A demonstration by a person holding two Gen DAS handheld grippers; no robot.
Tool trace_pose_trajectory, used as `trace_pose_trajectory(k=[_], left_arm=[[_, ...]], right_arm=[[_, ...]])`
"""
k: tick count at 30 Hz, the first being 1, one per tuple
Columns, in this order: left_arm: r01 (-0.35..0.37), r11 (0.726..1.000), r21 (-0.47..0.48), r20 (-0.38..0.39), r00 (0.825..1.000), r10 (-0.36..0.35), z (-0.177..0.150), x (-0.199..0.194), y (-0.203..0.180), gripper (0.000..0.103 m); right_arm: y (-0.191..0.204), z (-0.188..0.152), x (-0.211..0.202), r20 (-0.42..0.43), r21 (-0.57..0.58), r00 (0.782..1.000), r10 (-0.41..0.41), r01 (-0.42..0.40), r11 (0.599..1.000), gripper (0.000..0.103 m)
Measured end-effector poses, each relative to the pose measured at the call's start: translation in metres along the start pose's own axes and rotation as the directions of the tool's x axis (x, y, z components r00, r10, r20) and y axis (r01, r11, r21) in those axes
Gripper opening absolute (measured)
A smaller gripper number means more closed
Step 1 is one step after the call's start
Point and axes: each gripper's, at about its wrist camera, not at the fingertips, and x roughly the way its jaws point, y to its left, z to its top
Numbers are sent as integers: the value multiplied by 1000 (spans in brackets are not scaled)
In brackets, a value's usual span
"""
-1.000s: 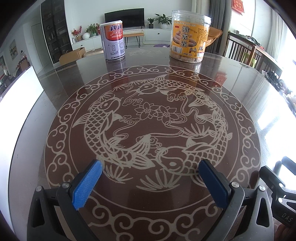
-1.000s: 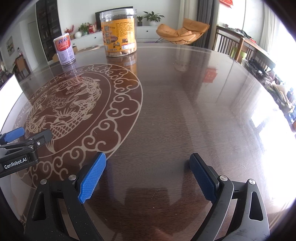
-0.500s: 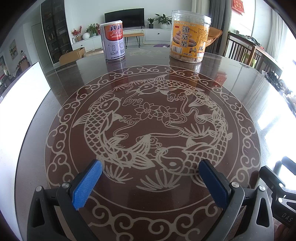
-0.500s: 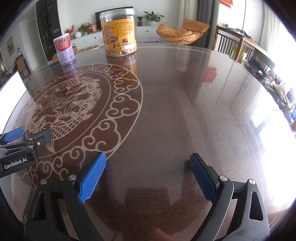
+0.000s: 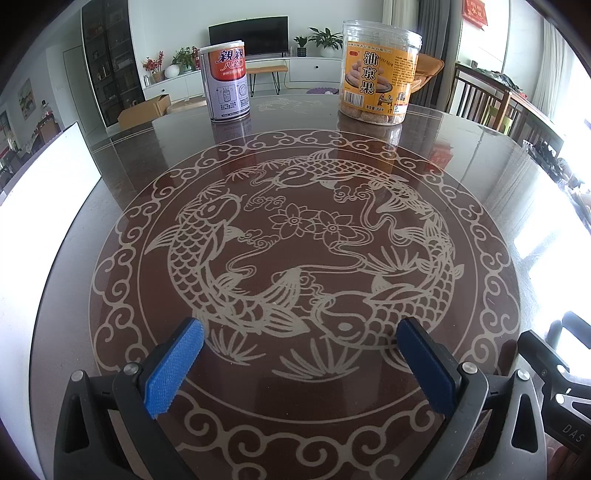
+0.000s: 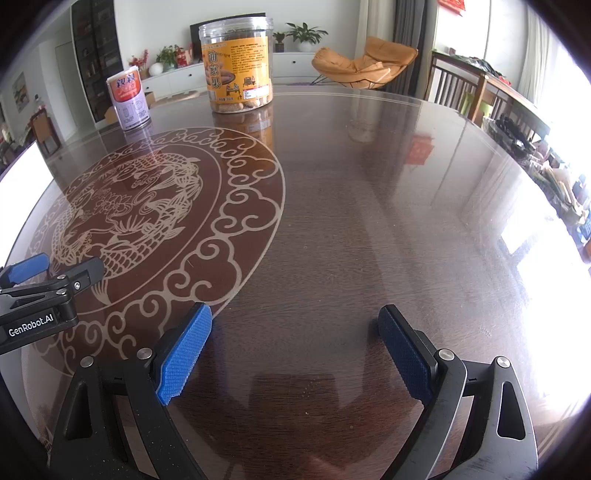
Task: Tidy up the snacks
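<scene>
A: What does the surface look like?

B: A round, dark, glossy tabletop (image 5: 480, 155); a pale carp-and-lotus medallion (image 5: 303, 258) ringed with cloud scrolls fills its centre; a white panel (image 5: 44, 192) stands along its left edge.

A: Where are the snacks?

B: Both stand upright at the far side, well apart; a clear snack jar (image 5: 378, 86) with an orange label, biscuits showing at its base; to its left a red-and-silver can (image 5: 227, 83).

A: And the tools?

B: The left tool (image 5: 299, 365) hovers over the medallion's near rim, blue pads (image 5: 173, 365) spread wide, nothing between them; the right tool (image 6: 295, 350) hovers over bare wood just right of the medallion, likewise spread and empty.

A: The room behind?

B: A living room; a television (image 5: 249, 35) above a white cabinet with potted plants; an orange lounge chair (image 6: 364, 64); wooden chairs on the right; bright window glare.
</scene>
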Motion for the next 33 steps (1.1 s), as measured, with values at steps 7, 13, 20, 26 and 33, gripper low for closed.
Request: trace_pose_trajectory(k=[7,13,20,26,33], left_arm=[[0,1000,0,0,1000,0,-1,0,0,103],[0,1000,0,0,1000,0,0,0,0,103],[-9,1000,-23,0,1000,9,1,1,0,103],[-23,999,-33,-3,1000,23,1,3,0,103],[-23,999,-33,-3,1000,23,1,2,-1,103]], right_arm=[[0,0,0,0,0,1000,0,0,1000,93],[0,0,0,0,0,1000,0,0,1000,93],[0,0,0,0,0,1000,-1,1,1000,93],[0,0,0,0,-1,1000,-1,1,1000,93],[0,0,0,0,-1,1000,-1,1,1000,93]])
